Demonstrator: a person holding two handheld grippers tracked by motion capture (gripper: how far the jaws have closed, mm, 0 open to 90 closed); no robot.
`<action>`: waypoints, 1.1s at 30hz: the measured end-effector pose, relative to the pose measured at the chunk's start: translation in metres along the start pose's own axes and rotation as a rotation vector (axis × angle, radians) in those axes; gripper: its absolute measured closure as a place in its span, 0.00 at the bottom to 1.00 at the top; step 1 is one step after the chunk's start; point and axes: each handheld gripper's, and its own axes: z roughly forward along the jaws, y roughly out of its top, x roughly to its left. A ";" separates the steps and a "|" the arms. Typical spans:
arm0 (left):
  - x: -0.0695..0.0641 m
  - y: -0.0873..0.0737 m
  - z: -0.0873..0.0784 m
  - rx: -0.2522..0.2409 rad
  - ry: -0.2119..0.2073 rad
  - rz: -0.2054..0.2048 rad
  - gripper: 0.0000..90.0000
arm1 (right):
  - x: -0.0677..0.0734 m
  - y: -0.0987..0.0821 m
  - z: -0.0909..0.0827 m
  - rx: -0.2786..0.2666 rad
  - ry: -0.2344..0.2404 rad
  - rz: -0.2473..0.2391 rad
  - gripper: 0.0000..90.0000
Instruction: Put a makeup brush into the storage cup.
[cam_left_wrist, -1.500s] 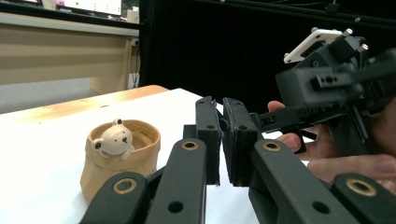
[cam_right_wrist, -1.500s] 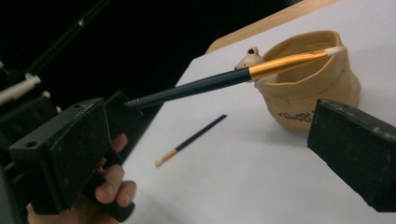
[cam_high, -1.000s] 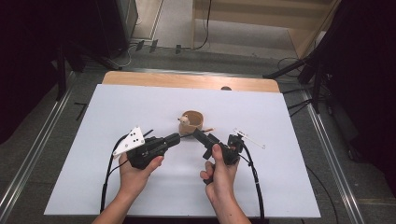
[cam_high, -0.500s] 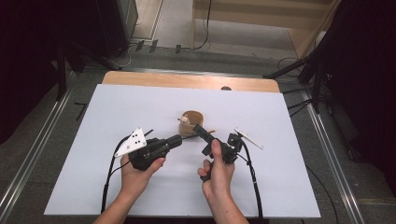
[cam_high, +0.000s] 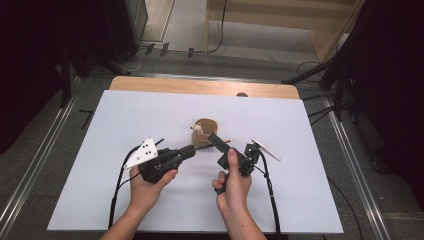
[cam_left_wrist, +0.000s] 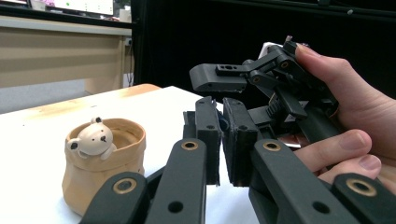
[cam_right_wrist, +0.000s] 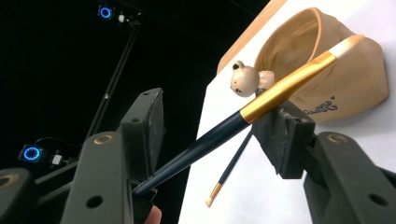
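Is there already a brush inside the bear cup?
No: the cup looks empty inside, and one brush lies between the right gripper's jaws.

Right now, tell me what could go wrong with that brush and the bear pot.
The brush lies slantwise between the right tool's jaws, which have just been closing; gripped askew, it may pivot or slip out. Its tip hovers at the bear pot, so a push could tip the pot. A second brush lies on the table beneath and could get knocked.
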 end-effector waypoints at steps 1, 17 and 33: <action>0.000 0.000 0.000 0.000 0.000 0.000 0.96 | 0.000 0.000 0.000 -0.001 0.002 0.000 0.52; 0.004 -0.002 0.002 0.070 -0.044 -0.043 0.62 | -0.006 0.003 -0.004 -0.045 0.073 0.002 0.93; 0.005 0.002 -0.001 0.095 -0.006 -0.056 0.40 | 0.004 0.008 -0.006 -0.073 -0.027 -0.226 0.93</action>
